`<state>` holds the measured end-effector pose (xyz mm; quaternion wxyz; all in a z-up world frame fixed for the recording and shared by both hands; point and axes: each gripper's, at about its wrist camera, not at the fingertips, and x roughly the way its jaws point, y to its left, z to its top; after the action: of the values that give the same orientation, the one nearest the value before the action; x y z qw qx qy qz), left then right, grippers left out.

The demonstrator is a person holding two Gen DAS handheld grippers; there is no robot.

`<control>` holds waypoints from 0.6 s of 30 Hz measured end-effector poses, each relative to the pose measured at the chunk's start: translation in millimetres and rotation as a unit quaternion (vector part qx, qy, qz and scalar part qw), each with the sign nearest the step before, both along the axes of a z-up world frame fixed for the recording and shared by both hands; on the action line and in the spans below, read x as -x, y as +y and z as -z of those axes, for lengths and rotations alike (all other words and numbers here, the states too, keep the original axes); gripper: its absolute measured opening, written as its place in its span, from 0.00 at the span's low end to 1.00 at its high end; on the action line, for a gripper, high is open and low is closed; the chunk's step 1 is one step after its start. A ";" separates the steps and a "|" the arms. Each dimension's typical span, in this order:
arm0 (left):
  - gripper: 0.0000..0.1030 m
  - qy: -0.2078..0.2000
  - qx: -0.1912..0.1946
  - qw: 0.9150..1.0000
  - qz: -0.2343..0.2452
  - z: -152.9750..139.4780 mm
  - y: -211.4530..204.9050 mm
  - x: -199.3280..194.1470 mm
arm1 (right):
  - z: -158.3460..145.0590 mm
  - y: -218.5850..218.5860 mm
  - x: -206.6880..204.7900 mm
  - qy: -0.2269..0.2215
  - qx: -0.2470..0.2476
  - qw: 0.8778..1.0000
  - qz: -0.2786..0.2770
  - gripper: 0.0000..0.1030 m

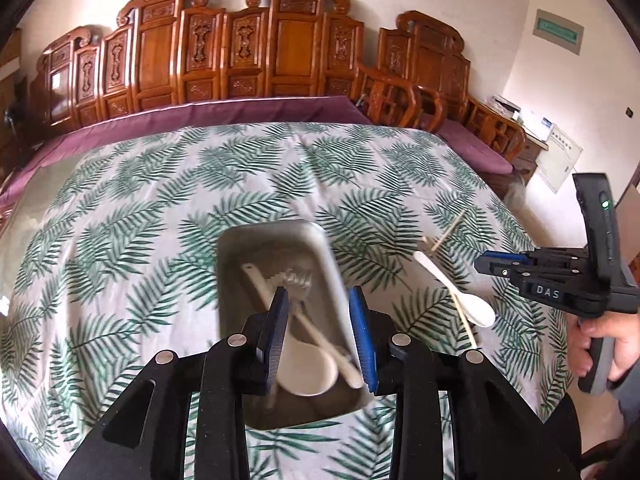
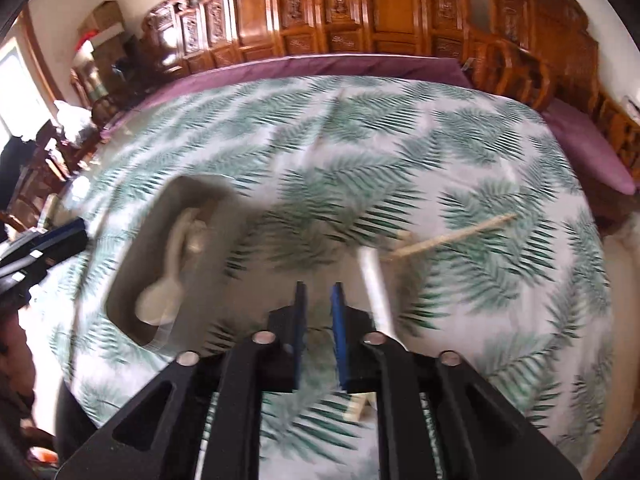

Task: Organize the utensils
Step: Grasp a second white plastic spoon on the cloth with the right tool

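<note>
One tray [image 1: 276, 236] on the counter [image 1: 140, 200] holds two white spoons [image 1: 308, 372] and one fork [image 1: 296, 280]. One spoon [image 1: 472, 308] and two chopsticks [image 1: 448, 232] lie right of it. The left tool [image 1: 320, 320] gapes wide and empty above the tray; the right tool [image 2: 318, 312] is narrowly parted, empty.

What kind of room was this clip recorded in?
Probably a home living or dining room: a carved wooden bench with purple cushions lines the wall behind a table under a palm-leaf tablecloth, which carries a metal tray of utensils.
</note>
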<state>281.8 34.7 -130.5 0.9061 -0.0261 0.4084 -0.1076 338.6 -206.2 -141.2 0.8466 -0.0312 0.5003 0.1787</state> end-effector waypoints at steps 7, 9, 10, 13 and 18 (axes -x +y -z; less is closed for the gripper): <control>0.35 0.012 -0.001 1.000 0.025 9.2 -33.2 -3.6 | 38.0 -31.1 -5.9 0.029 0.024 0.999 0.004 0.22; 0.35 0.017 -0.002 0.999 0.031 12.2 -40.7 -4.1 | 47.7 -31.9 -6.3 0.039 0.024 0.999 0.004 0.24; 0.36 0.019 -0.002 0.999 0.033 13.3 -43.5 -3.8 | 52.9 -31.5 -7.3 0.043 0.026 0.999 0.003 0.24; 0.36 0.024 -0.002 0.999 0.039 16.7 -50.7 -2.8 | 65.6 -27.9 -8.4 0.054 0.027 0.998 -0.004 0.25; 0.36 0.032 -0.007 0.998 0.049 21.5 -60.4 0.6 | 80.7 -26.2 -10.9 0.070 0.029 0.997 -0.012 0.26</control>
<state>281.2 -25.6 -152.0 0.8862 -0.0034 0.4388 -0.1487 349.5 -232.4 -221.9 0.8059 -0.0493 0.5632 0.1759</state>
